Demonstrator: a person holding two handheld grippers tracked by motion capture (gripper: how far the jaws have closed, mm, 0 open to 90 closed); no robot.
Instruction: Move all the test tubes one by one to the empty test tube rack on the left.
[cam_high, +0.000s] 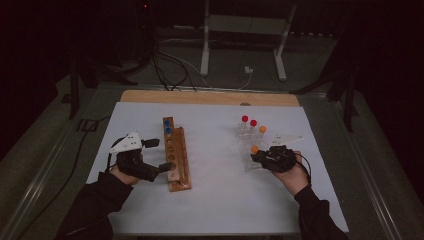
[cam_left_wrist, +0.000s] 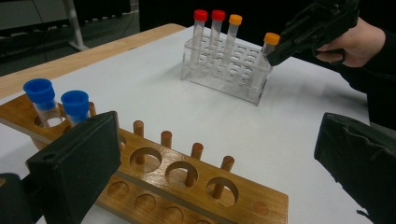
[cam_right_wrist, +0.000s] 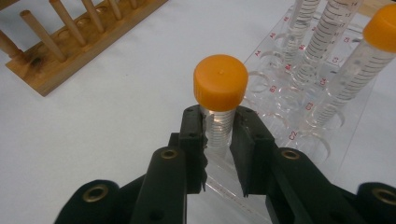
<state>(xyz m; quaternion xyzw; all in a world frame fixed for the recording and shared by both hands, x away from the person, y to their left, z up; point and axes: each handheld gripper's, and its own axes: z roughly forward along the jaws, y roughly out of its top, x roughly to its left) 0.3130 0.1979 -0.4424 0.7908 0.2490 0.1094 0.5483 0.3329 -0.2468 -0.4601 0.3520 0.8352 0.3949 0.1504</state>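
On the left of the white-covered desk, the left hand-held gripper hangs with its jaws spread wide and nothing between them, just beside the long wooden tube rack with round holes and pegs, where two blue-capped clear tubes stand at the far end. To the right sits the clear plastic tube rack, carrying two red-capped tubes and an orange-capped tube upright in its far row. At its near corner, the right hand-held gripper is closed on the clear graduated tube with an orange screw cap, pads pressing the barrel just under the cap. The tube stands upright in its slot, long axis vertical, so it likely has to come straight up. The wooden rack lies well apart to the left, nearer the idle left hand.
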